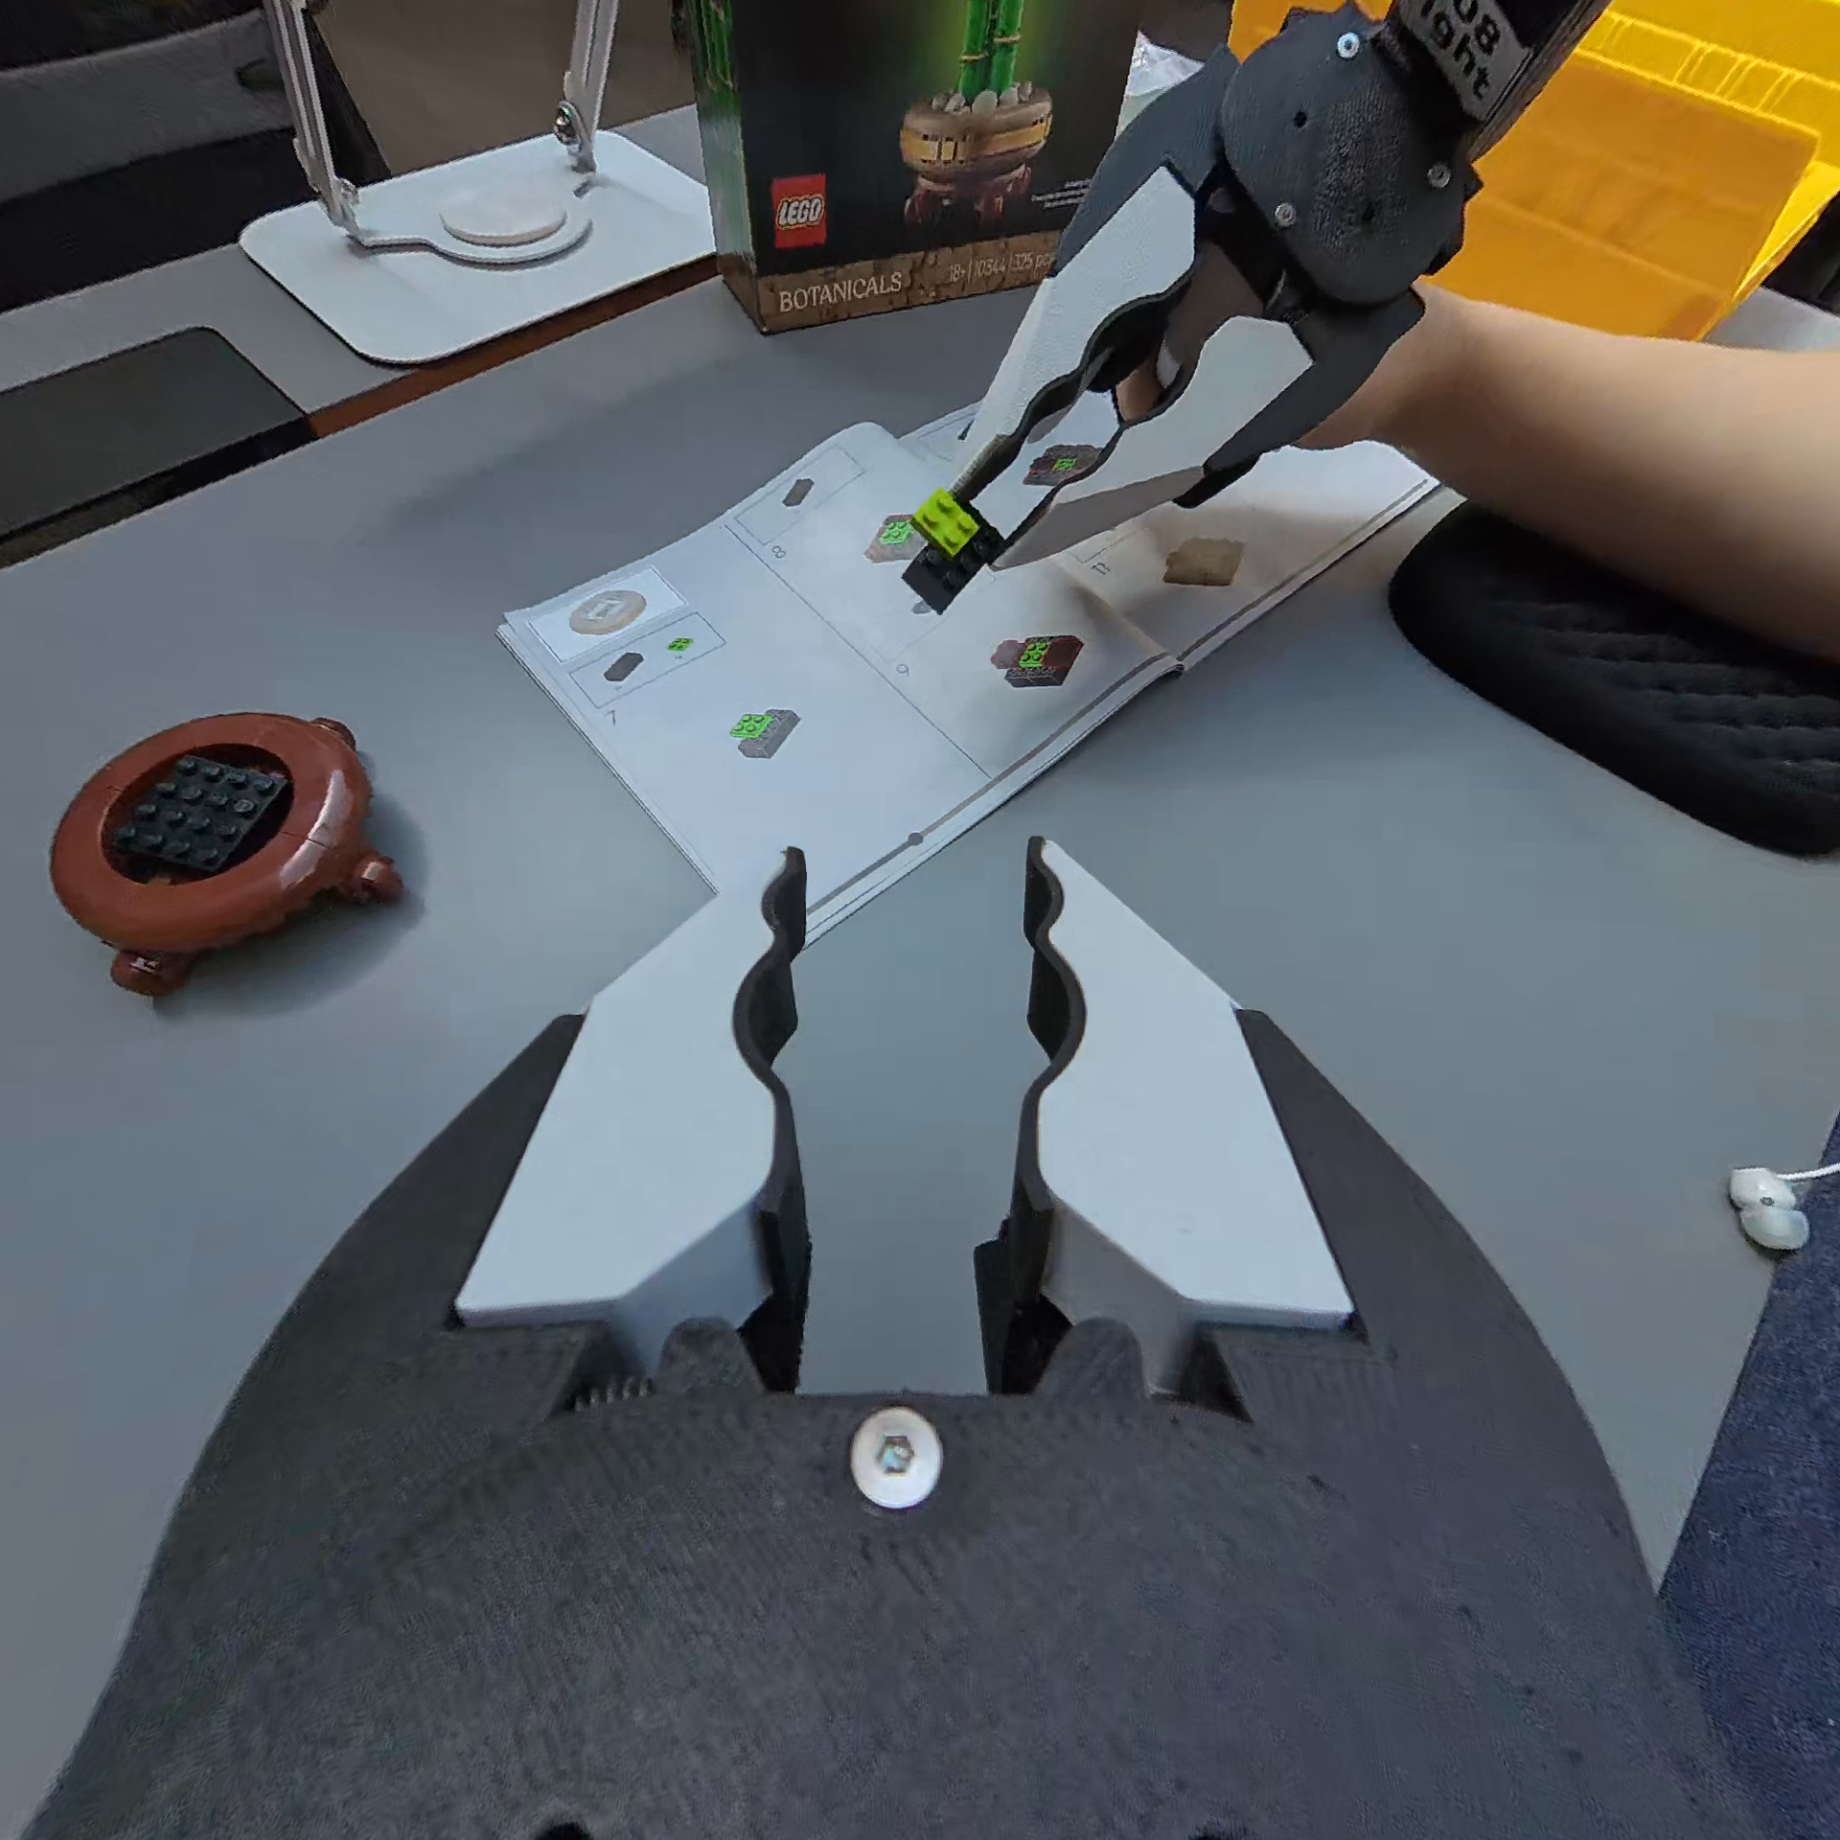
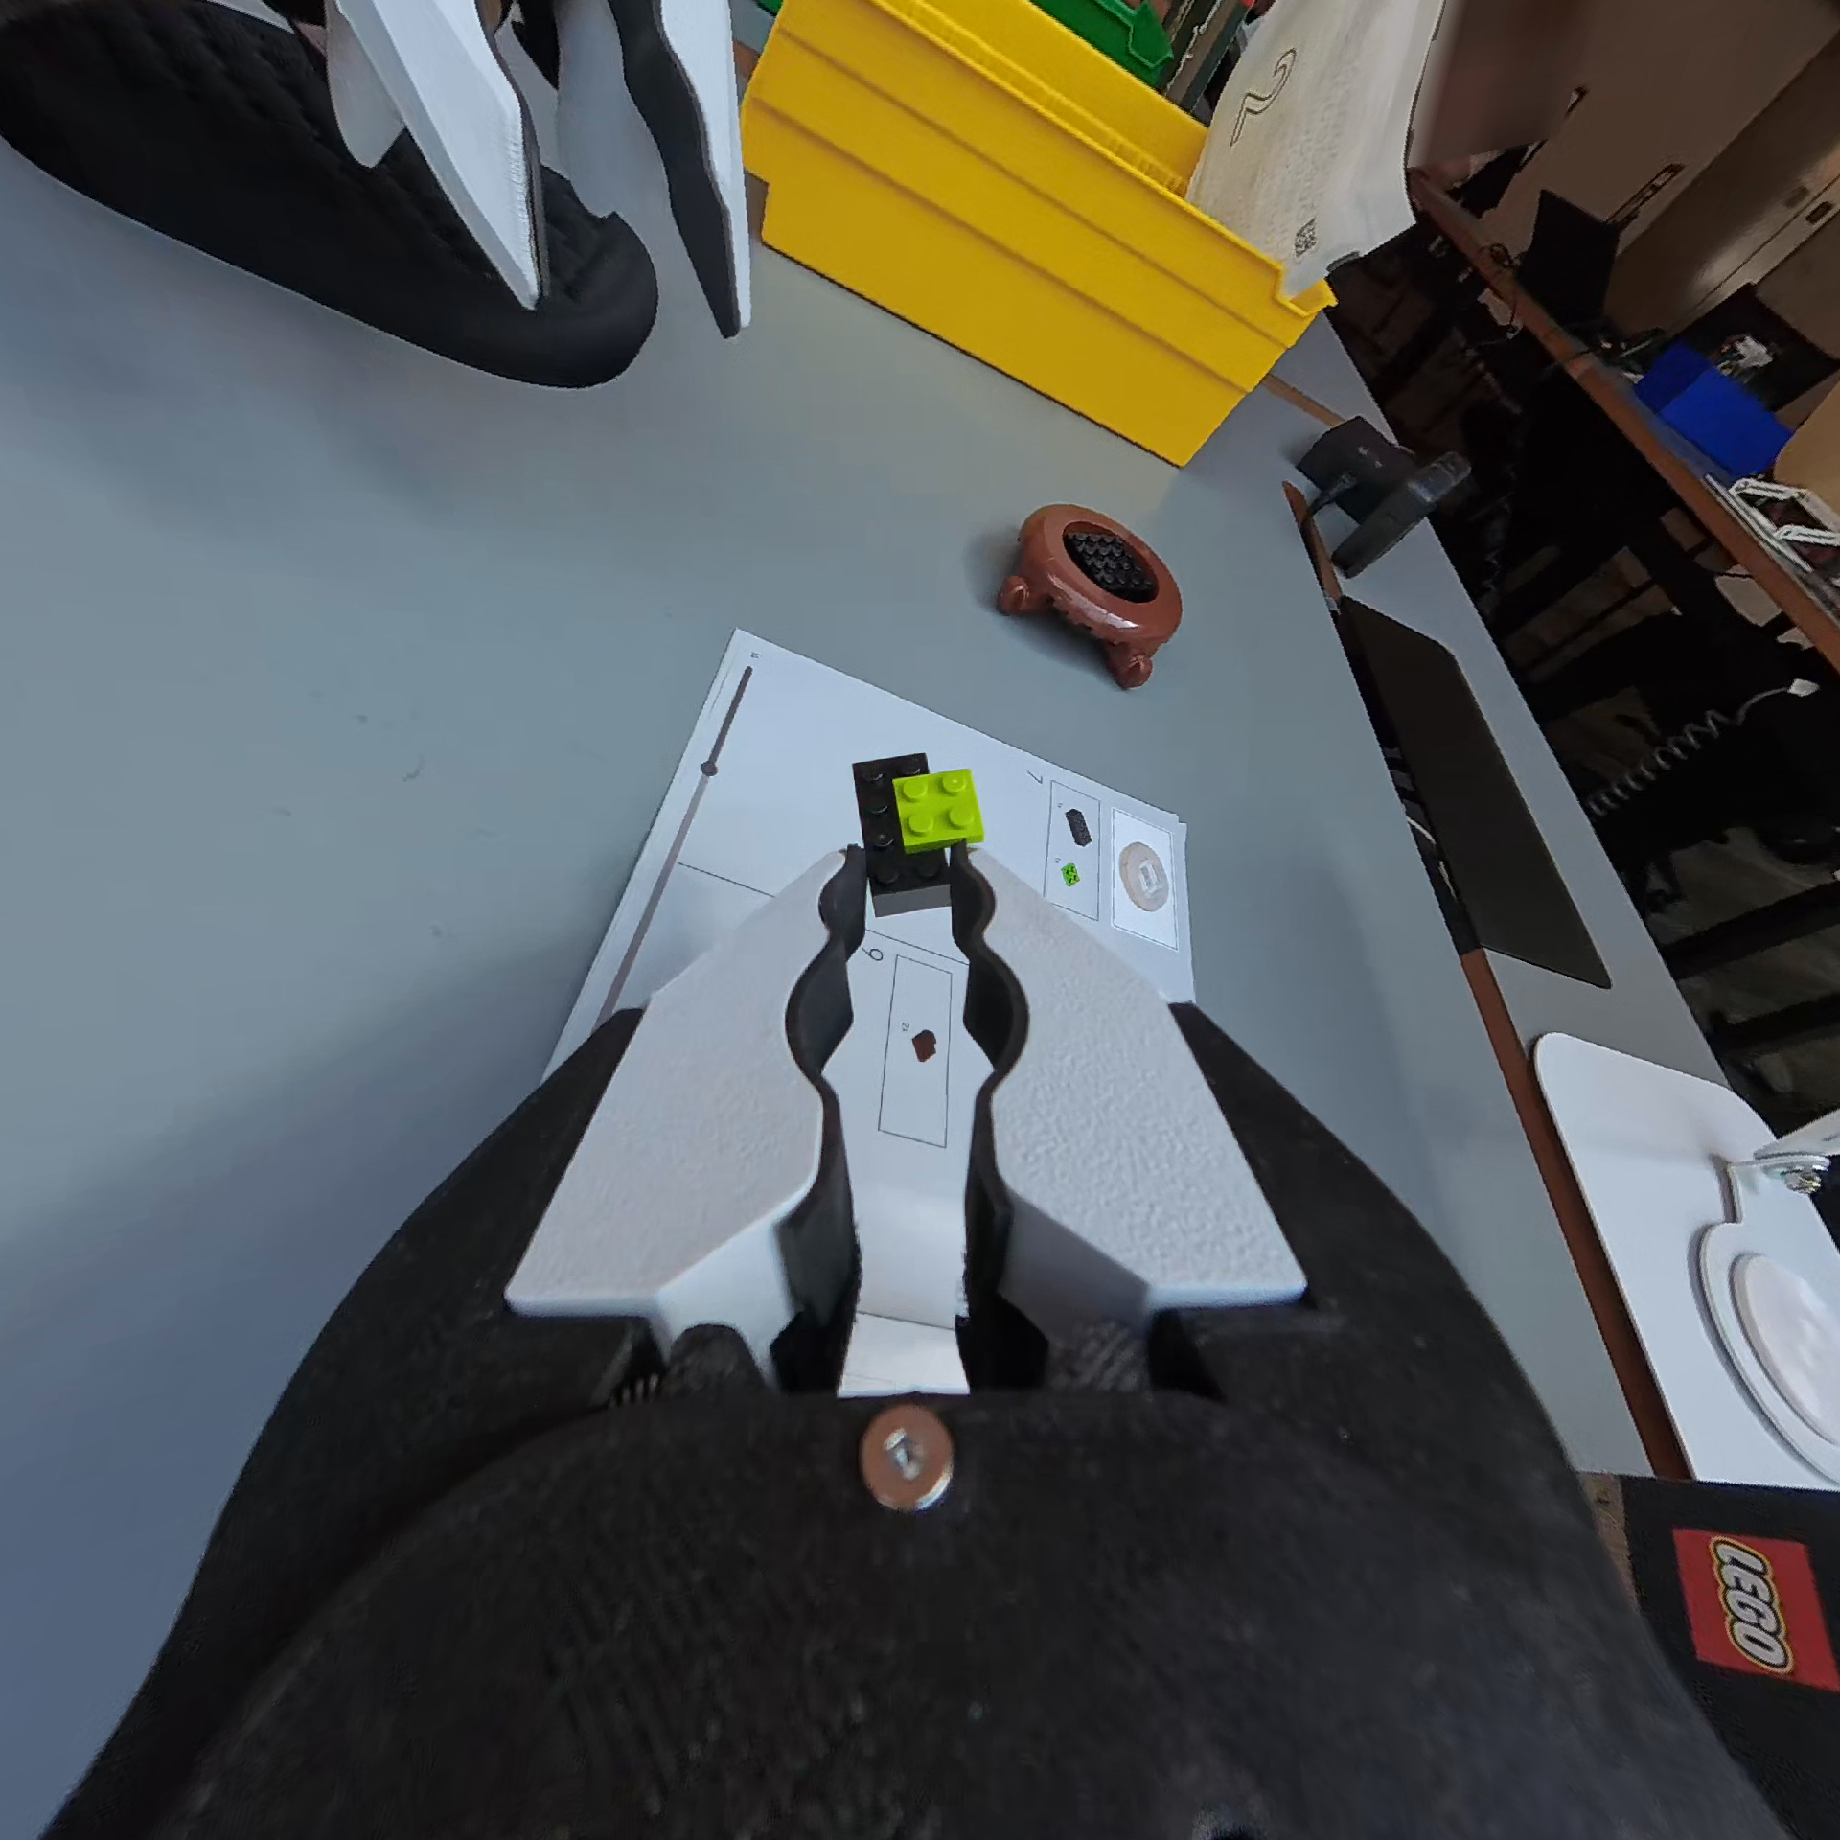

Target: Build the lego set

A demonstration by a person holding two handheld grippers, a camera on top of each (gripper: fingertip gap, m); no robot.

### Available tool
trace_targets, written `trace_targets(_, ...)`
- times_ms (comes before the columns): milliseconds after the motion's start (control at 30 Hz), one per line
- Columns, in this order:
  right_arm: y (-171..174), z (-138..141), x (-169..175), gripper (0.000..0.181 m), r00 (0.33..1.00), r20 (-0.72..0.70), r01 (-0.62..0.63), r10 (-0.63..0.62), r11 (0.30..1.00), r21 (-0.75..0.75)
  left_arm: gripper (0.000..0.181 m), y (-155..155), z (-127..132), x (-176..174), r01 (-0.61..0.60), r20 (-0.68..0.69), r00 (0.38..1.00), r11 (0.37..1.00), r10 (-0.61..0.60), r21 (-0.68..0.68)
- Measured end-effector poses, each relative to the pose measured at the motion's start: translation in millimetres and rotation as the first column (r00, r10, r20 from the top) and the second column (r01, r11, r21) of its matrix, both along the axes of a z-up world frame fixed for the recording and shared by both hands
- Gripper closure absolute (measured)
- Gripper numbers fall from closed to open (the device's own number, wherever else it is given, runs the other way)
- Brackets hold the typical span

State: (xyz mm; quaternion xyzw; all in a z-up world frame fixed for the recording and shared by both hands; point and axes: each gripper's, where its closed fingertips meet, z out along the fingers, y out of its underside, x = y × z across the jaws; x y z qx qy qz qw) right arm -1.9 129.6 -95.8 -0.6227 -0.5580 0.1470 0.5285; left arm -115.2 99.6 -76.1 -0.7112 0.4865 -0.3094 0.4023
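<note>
Right gripper (image 2: 904,864) clamped on a black brick; left gripper (image 1: 914,876) open and empty.

The black brick (image 2: 889,818), with 1 lime plate (image 2: 938,810) stacked off-centre on top, is pinched at its near end, above the open instruction booklet (image 1: 856,677) on the grey worktop (image 1: 1294,896). The left wrist view alone shows the set's box (image 1: 896,149) standing behind the booklet, and a forearm (image 1: 1593,388) over a black pad (image 1: 1633,657). The right wrist view alone shows the yellow bins (image 2: 1006,209) in full. The brown ring base (image 1: 214,846) with its black studded plate lies well apart from the booklet.
</note>
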Motion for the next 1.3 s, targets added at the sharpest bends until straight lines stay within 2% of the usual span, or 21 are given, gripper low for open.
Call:
trace_targets(400, 0, 4, 8, 0.165, 1.0, -0.009, 0.028, -0.028, 0.999, 0.026, 0.138, -5, -11, 16, 0.04, -0.108, 0.994, 0.998, -0.034, 0.054)
trace_targets(900, -4, 8, 9, 0.166, 0.999, -0.042, 0.004, -0.003, 1.0, 0.015, 0.138, -5, -11, 16, 0.034, -0.121, 0.992, 0.997, -0.025, 0.07)
trace_targets(1033, -5, 7, 8, 0.166, 0.999, -0.048, -0.005, 0.005, 1.0, -0.001, 0.142, -1, -8, 36, 0.092, -0.129, 0.989, 0.988, -0.076, 0.122)
trace_targets(1167, -8, 11, 5, 0.166, 0.997, -0.074, -0.014, 0.013, 1.0, -0.007, 0.143, 8, -11, 74, 0.194, -0.191, 0.97, 0.956, -0.152, 0.221)
trace_targets(1300, -11, 12, 5, 0.166, 0.997, -0.077, -0.022, 0.021, 1.0, -0.008, 0.144, 23, -20, 97, 0.233, -0.267, 0.952, 0.922, -0.15, 0.311)
